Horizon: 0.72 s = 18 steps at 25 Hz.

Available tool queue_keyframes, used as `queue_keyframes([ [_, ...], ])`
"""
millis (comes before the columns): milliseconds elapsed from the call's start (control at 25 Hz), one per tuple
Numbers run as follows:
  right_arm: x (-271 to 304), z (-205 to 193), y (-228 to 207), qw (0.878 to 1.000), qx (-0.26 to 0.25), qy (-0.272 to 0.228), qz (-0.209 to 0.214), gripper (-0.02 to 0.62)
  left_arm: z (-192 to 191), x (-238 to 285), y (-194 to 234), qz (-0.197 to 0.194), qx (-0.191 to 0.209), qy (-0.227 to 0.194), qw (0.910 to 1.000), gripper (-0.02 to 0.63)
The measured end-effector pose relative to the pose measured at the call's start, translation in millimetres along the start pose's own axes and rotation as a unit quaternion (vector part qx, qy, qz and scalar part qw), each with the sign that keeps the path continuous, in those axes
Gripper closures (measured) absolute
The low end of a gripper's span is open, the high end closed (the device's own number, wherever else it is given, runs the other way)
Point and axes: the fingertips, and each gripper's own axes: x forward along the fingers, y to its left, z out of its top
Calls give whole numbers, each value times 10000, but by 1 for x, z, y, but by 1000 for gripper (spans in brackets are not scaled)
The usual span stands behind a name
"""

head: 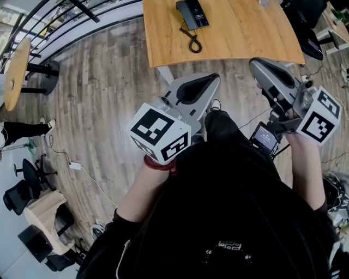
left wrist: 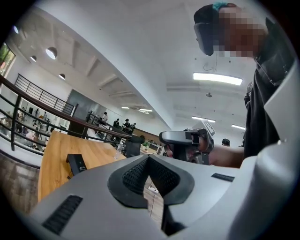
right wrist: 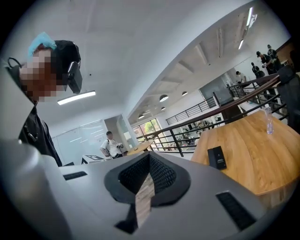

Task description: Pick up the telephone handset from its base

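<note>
A black telephone [head: 192,13] with its handset on the base lies at the far side of a wooden table [head: 240,32], its coiled cord [head: 194,43] trailing toward the near edge. Both grippers hang over the floor, short of the table and clear of the phone. My left gripper [head: 216,78] is shut with nothing in it, and so is my right gripper [head: 253,63]. In the left gripper view the phone [left wrist: 76,163] sits small on the table [left wrist: 54,159], left of the shut left gripper [left wrist: 149,158]. In the right gripper view the phone [right wrist: 217,157] lies right of the shut right gripper [right wrist: 149,158].
A wood-plank floor [head: 103,109] runs between me and the table. A black railing [head: 65,22] runs along the far left, with a round side table [head: 16,65] beside it. Black chairs [head: 27,190] stand at the lower left, and another black chair [head: 305,22] at the table's right end. A water bottle [right wrist: 267,123] stands on the table.
</note>
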Motion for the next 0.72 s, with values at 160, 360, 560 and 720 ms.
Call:
queue_keyframes([
  [160,29,4,-6,9997,-57,81,222,578,8,-12,27,300,52,-73,9995,600],
  [360,68,23,-19,9984,-259,124,495,578,24,-20,64,634,56,-229,9977,600],
  [560,96,47,-36,9972,-309,153,670,578,44,-9,92,715,71,-331,9969,600],
  [720,107,59,-58,9969,-326,203,690,578,54,7,108,720,46,-373,9967,600],
])
